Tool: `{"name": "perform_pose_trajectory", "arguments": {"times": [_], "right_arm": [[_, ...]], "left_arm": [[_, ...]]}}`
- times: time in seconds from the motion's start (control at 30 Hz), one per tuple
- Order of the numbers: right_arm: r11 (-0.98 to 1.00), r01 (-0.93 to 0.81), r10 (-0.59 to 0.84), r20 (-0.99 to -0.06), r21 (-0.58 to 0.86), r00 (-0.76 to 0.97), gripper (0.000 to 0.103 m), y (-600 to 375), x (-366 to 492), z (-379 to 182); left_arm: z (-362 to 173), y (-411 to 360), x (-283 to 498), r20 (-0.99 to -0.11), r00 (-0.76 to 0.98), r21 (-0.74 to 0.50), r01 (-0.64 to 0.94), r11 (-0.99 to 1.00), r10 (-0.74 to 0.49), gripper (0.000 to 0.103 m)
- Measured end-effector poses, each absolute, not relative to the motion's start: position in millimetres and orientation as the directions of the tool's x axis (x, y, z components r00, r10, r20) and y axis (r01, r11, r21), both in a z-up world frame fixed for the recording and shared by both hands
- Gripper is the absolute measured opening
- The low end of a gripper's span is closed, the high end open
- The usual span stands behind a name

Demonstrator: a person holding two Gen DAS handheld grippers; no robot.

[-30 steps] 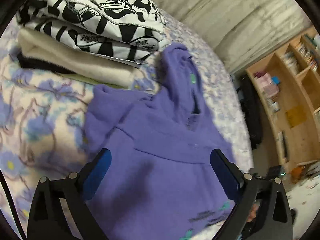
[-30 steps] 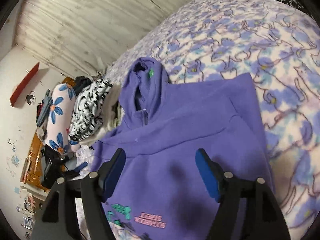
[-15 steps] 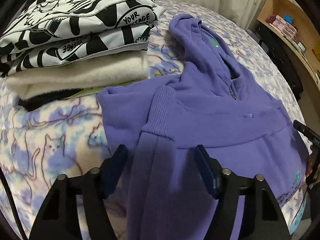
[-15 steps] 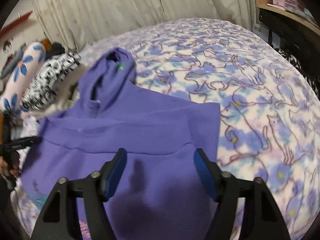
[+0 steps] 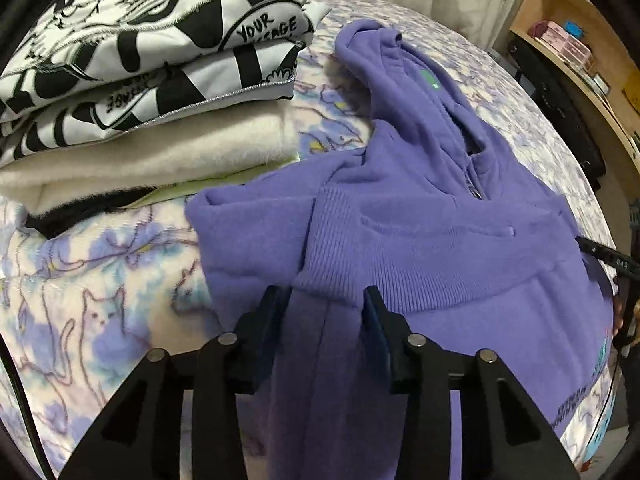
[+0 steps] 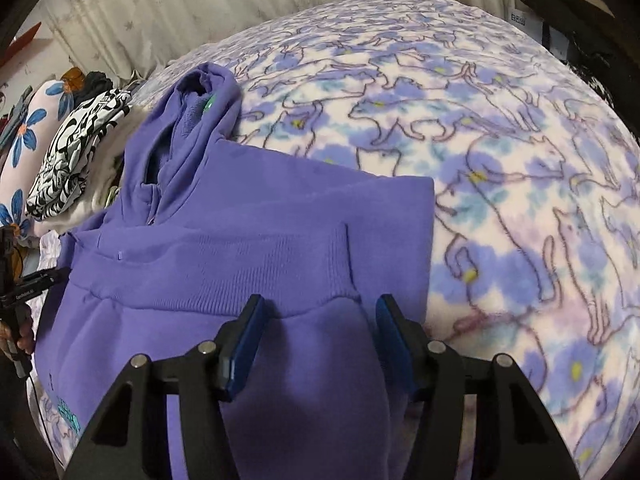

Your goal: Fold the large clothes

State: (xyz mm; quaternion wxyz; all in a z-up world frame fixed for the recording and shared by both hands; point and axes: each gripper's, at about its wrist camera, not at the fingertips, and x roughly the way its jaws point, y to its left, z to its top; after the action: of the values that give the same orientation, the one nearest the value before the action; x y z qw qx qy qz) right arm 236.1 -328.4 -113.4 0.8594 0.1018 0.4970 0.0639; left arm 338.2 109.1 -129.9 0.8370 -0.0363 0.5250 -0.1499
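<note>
Ribbing marks where both tongs are working: the purple hoodie (image 5: 440, 208) lies on the cat-print bed blanket (image 6: 500, 128), hood away from the person, its lower part apparently doubled up so the ribbed hem (image 6: 248, 272) lies across the chest. That looks like preparation for lifting the folded edge evenly at both corners. The left tongs (image 5: 324, 320) and right tongs (image 6: 318, 328) each slant steeply down over one end of the hem, and their jaws have just been closing, fabric between them. Whether the pads already press it, I cannot tell. A folded stack (image 5: 140, 60) sits beside the hood.
</note>
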Motion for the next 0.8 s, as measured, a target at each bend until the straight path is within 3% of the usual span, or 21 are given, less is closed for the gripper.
{"name": "perform_pose_trajectory", "arguments": {"times": [0.07, 0.1, 0.2, 0.23, 0.43, 0.63, 0.8], "right_arm": [[0.975, -0.007, 0.196, -0.849, 0.221, 0.492, 0.021, -326.2, 235.1, -113.8], [0.977, -0.007, 0.188, -0.849, 0.213, 0.494, 0.013, -325.3, 233.9, -112.9], [0.989, -0.031, 0.137, -0.839, 0.142, 0.526, 0.010, -315.4, 222.7, -105.1], [0.992, -0.035, 0.120, -0.831, 0.121, 0.544, 0.009, -311.3, 216.8, -101.1], [0.988, 0.012, 0.103, -0.722, 0.153, 0.684, 0.009, -315.2, 180.3, -58.1], [0.972, 0.078, 0.077, -0.613, 0.222, 0.786, 0.008, -332.9, 181.0, -12.1], [0.969, 0.118, 0.044, -0.616, 0.219, 0.786, 0.008, -330.5, 223.9, -22.8]], "left_arm": [[-131.9, 109.1, 342.6, -0.868, 0.403, -0.230, 0.191, 0.954, -0.290, 0.040], [-131.9, 108.4, 342.2, -0.867, 0.410, -0.225, 0.181, 0.957, -0.282, 0.036], [-127.6, 102.3, 333.1, -0.861, 0.443, -0.184, 0.189, 0.965, -0.251, 0.014], [-124.2, 98.9, 326.9, -0.857, 0.461, -0.155, 0.197, 0.968, -0.231, 0.012], [-85.7, 85.3, 291.2, -0.791, 0.599, -0.004, 0.195, 0.981, -0.123, 0.010], [-41.1, 93.4, 297.9, -0.725, 0.678, -0.048, 0.129, 0.990, -0.124, 0.010], [-50.9, 103.2, 338.6, -0.738, 0.659, -0.144, 0.053, 0.988, -0.142, 0.010]]}}
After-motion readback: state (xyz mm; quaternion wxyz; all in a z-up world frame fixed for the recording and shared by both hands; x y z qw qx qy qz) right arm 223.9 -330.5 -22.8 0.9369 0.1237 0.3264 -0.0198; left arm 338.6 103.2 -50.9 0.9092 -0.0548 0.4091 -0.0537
